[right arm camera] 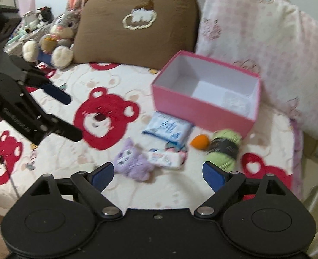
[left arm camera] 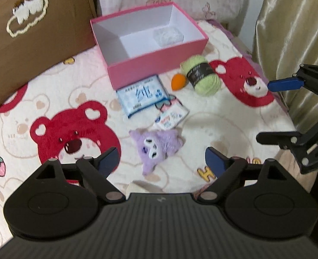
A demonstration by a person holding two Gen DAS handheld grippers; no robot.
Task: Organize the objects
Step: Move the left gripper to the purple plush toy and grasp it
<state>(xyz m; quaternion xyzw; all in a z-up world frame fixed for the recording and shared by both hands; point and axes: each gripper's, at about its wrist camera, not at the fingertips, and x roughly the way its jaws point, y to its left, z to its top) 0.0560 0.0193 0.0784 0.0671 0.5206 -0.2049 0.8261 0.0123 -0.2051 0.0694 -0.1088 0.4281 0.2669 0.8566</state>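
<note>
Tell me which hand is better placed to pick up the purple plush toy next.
Probably left: the left gripper looks straight down at the purple plush toy between open jaws. The right gripper, also open, sees it off-centre.

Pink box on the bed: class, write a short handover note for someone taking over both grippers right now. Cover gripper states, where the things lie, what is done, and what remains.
Left gripper: open, empty, above the bedspread near the purple plush toy.
Right gripper: open, empty.
Pink box: open on the bed, with one pale, blurred item already in its far corner.
Still outside, in front of the box: blue tissue pack, small wipes pack, orange egg-shaped item, green yarn skein, purple plush toy.
Done: seemingly one item boxed.
Left: likely the five loose items go into the box.
</note>
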